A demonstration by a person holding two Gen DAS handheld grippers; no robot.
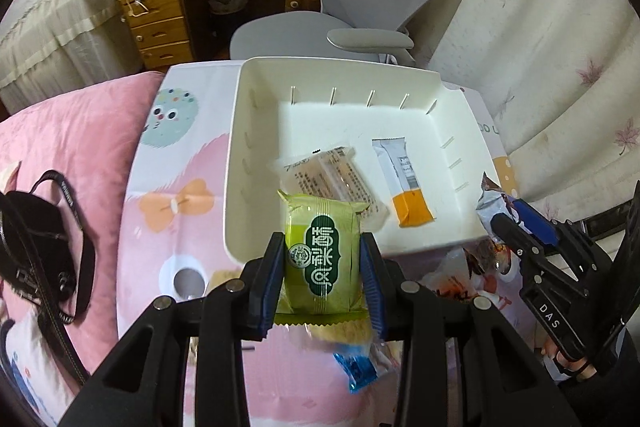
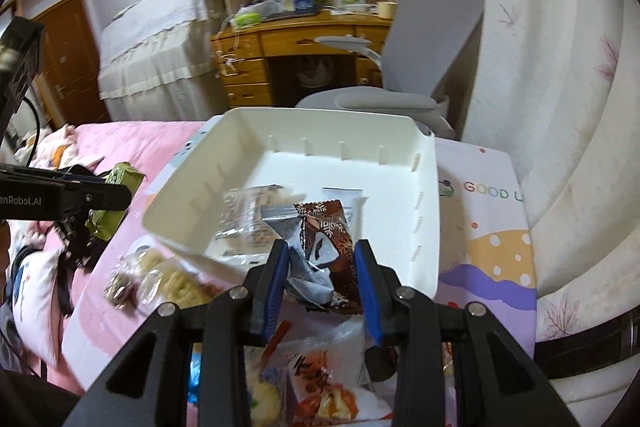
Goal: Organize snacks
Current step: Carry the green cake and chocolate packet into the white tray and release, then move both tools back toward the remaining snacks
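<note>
A white plastic bin (image 1: 240, 163) (image 2: 428, 227) sits on a printed mat on the bed. Inside lie a clear-wrapped snack (image 1: 328, 175) (image 2: 240, 215) and a grey-and-orange bar (image 1: 404, 183). My left gripper (image 1: 323, 267) is shut on a green pastry packet (image 1: 322, 259), held over the bin's near edge. My right gripper (image 2: 322, 267) is shut on a brown-and-silver snack packet (image 2: 324, 239), also at the bin's near rim. In the left wrist view the right gripper (image 1: 516, 223) shows at the right with its packet (image 1: 494, 201). The right wrist view shows the left gripper (image 2: 100, 195) at the left with the green packet (image 2: 120, 179).
Loose snacks lie on the mat before the bin: a blue packet (image 1: 356, 367), an orange-printed bag (image 2: 320, 383), clear-wrapped cakes (image 2: 152, 275). A black camera with strap (image 1: 36, 259) rests on the pink bedding. A grey office chair (image 1: 360, 7) and wooden desk (image 1: 168, 3) stand behind.
</note>
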